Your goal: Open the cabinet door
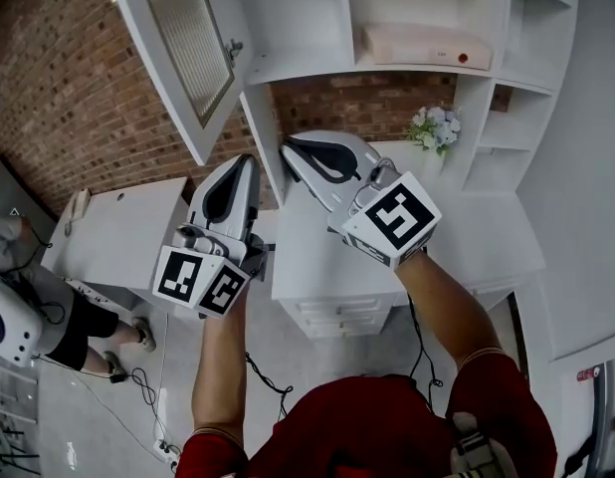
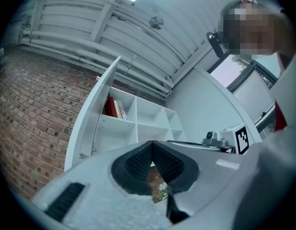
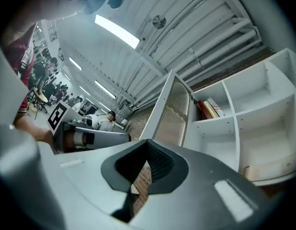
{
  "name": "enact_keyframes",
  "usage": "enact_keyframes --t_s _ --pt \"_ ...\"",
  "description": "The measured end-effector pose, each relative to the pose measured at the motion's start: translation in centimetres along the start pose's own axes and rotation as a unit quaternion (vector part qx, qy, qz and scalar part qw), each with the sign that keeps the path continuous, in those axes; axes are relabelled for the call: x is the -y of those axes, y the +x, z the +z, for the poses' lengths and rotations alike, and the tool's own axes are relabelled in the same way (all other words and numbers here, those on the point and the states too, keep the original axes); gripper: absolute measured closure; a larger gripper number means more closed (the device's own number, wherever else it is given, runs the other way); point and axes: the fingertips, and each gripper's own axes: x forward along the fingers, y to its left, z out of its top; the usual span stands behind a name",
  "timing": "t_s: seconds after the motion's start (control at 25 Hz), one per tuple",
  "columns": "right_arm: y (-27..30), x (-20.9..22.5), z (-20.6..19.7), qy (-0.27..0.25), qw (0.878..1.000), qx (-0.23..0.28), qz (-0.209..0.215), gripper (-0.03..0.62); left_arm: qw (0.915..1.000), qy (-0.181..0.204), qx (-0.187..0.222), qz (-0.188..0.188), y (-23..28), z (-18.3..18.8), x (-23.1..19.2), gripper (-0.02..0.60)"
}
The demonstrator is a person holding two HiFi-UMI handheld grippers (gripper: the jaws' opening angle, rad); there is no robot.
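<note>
The white cabinet door (image 1: pixel 183 48) with its ribbed glass panel stands swung open at the upper left; its small knob (image 1: pixel 234 46) faces the shelves. My left gripper (image 1: pixel 246 162) is below the door, shut and holding nothing. Beside it, my right gripper (image 1: pixel 288 147) is also shut and empty, apart from the door. In the left gripper view the open door (image 2: pixel 90 119) stands edge-on left of the shelves, beyond my left gripper (image 2: pixel 152 147). The right gripper view has the door (image 3: pixel 169 114) beyond my right gripper (image 3: pixel 147 145), with books (image 3: pixel 208 108) on the top shelf.
A white shelf unit (image 1: pixel 298 63) stands against a brick wall (image 1: pixel 79 98). A flat box (image 1: pixel 417 46) lies on a shelf and a flower bunch (image 1: pixel 435 125) stands on the white desk (image 1: pixel 487 237) with drawers. A low white table (image 1: pixel 118 232) and a seated person (image 1: pixel 59 312) are at left. Cables cross the floor.
</note>
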Motion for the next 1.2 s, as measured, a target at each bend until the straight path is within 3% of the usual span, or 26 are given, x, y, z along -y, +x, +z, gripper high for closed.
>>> enact_keyframes --t_s 0.2,0.64,1.2 --pt "-1.7 -0.8 -1.9 0.032 0.999 -0.003 -0.011 0.583 1.0000 -0.003 0.003 -0.002 -0.4 -0.6 0.7 0.581" --pt "-5.3 -1.7 -5.5 0.051 0.997 -0.029 -0.045 0.583 0.9998 -0.002 -0.018 0.002 -2.1 -3.7 1.7 0.581" --pt "-7.3 -3.0 -8.0 0.041 0.996 -0.054 -0.049 0.583 0.9994 -0.012 -0.031 0.000 -3.8 -6.2 2.0 0.581"
